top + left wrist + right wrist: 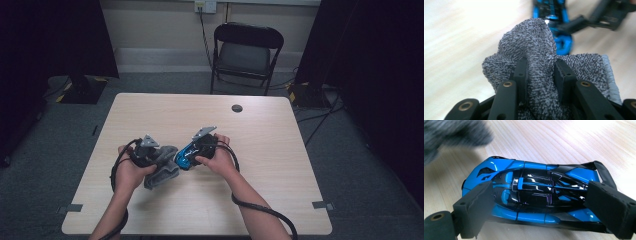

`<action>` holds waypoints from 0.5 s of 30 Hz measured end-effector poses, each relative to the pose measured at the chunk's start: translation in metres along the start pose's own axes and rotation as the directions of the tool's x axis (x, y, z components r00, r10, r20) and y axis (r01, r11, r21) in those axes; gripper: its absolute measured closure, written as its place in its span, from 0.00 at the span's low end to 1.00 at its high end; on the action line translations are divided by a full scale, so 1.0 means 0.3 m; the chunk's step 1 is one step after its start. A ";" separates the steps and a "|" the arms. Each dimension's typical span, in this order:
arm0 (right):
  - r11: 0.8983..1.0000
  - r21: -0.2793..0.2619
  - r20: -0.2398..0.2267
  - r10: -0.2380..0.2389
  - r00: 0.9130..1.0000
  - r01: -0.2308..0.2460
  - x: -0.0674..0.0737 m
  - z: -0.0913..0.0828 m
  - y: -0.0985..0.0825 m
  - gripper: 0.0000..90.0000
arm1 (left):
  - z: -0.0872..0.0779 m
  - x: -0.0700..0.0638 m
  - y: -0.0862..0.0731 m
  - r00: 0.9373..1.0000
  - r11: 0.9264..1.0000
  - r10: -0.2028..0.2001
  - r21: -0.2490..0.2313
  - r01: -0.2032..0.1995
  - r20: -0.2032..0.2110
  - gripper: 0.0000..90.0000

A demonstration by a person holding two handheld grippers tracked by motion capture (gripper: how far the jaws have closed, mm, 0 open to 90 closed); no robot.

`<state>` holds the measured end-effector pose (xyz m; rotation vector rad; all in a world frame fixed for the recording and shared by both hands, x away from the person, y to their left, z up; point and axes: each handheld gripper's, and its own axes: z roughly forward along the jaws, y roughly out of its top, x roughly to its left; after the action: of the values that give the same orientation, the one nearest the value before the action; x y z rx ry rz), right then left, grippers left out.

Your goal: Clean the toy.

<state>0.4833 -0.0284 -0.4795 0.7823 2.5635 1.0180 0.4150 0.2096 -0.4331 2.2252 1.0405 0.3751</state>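
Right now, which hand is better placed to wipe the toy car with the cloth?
Left, probably. The left gripper already pinches the grey cloth in its jaws, just beside the blue toy car, which the right gripper holds.

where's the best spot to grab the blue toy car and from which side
Across its length, nose and tail, from above. The toy car is long, low and glossy with curved flanks; its two ends give flatter stops, and that is where the right gripper has its jaws now.

No lettering, label, brand, number or sign can be read anywhere in these pictures.
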 end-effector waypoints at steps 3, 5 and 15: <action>1.000 0.008 -0.002 0.005 1.000 -0.005 0.001 0.000 0.003 0.09 | 0.024 0.046 0.021 1.000 1.000 -0.006 -0.001 0.006 -0.026 0.73; 1.000 0.008 -0.002 0.003 1.000 -0.003 -0.001 0.000 0.002 0.09 | 0.051 0.075 0.036 0.999 1.000 -0.003 -0.003 0.003 -0.034 0.73; 1.000 0.004 -0.006 0.000 1.000 0.000 -0.004 0.000 0.001 0.09 | 0.199 0.116 0.099 0.997 1.000 -0.018 0.004 0.019 -0.069 0.68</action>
<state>0.4843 -0.0289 -0.4792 0.7812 2.5715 1.0169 0.4844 0.1963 -0.4587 2.2191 1.0981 0.4443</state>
